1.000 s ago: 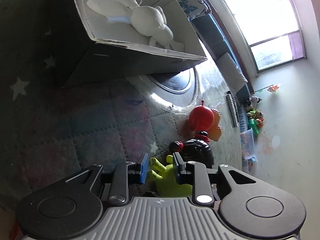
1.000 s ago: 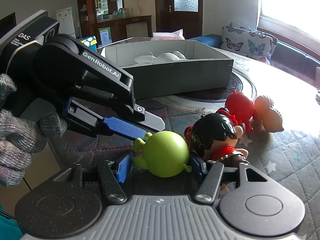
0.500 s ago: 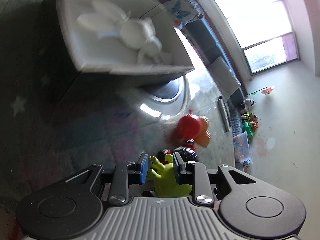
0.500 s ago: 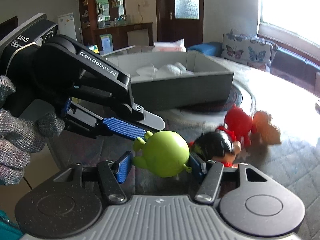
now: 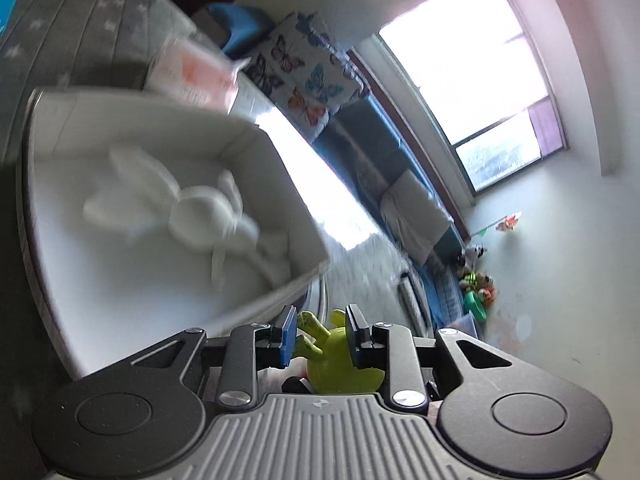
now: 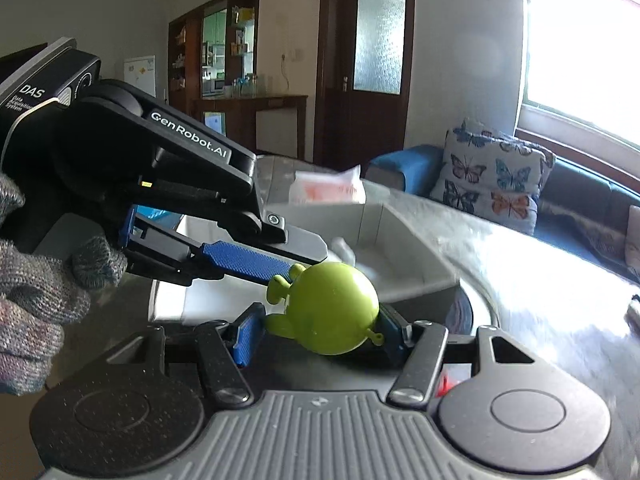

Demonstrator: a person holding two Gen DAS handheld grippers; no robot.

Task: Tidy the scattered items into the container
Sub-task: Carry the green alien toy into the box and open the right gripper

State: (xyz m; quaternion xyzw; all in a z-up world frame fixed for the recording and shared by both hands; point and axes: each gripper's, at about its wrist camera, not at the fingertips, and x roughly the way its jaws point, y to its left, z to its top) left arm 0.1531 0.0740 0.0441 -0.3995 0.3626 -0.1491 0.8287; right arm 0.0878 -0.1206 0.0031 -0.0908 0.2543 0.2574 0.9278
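A green alien toy (image 6: 334, 306) is held in the air by both grippers, just in front of the grey box (image 6: 404, 264). My right gripper (image 6: 320, 330) is shut on its round body. My left gripper (image 5: 320, 334) is shut on the toy's (image 5: 340, 364) ears and head; its blue finger (image 6: 244, 260) shows in the right wrist view. The box (image 5: 304, 280) has a white inside and holds a white plush rabbit (image 5: 192, 212). The other toys on the table are out of view.
A pink-and-white tissue pack (image 6: 328, 188) lies behind the box. A butterfly cushion (image 6: 492, 180) and a blue sofa (image 6: 584, 208) stand beyond the table. A dark round mat (image 6: 464, 308) lies under the box's near corner.
Both grippers have lifted the green toy off the table and carried it up toward the box. The red toy and the black-haired doll have dropped out of view.
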